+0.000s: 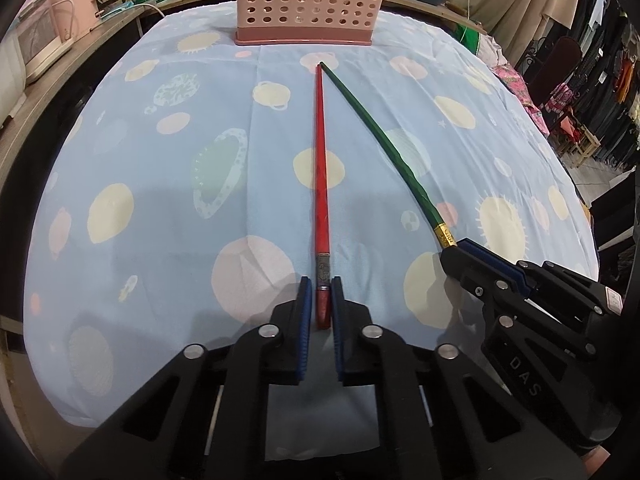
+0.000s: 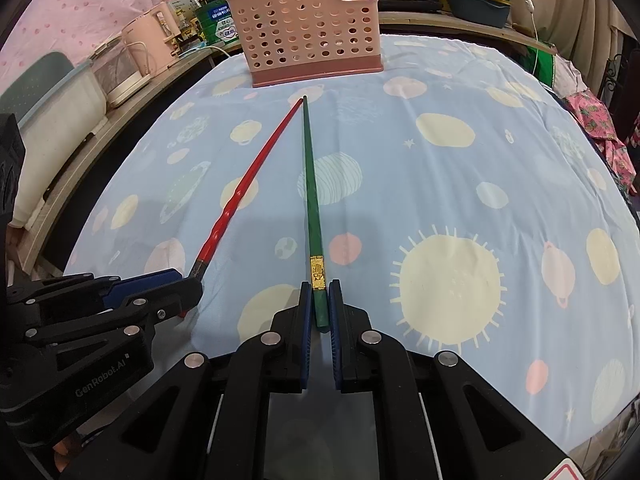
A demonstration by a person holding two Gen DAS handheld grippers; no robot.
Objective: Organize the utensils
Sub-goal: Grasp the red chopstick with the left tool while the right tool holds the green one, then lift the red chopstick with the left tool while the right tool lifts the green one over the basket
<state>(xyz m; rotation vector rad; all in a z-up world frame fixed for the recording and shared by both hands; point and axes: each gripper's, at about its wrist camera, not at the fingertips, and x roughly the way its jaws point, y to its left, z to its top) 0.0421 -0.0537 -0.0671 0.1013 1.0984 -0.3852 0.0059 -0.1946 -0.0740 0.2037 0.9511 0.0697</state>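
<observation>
Pick-up step: the left gripper (image 1: 321, 300) has its jaws clenched on the red chopstick (image 1: 320, 152), the right gripper (image 2: 320, 304) on the green chopstick (image 2: 310, 184), both lying on the table (image 2: 440, 184). Next I judge: lift both, tips into the pink basket (image 2: 308, 36).

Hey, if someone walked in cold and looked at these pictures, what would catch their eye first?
Two bright chopsticks on the planet-print blue cloth: a red chopstick and a green chopstick, their far tips meeting in a V just short of the pink perforated utensil basket. The left gripper is shut on the red one's near end, the right gripper on the green one's.
</observation>
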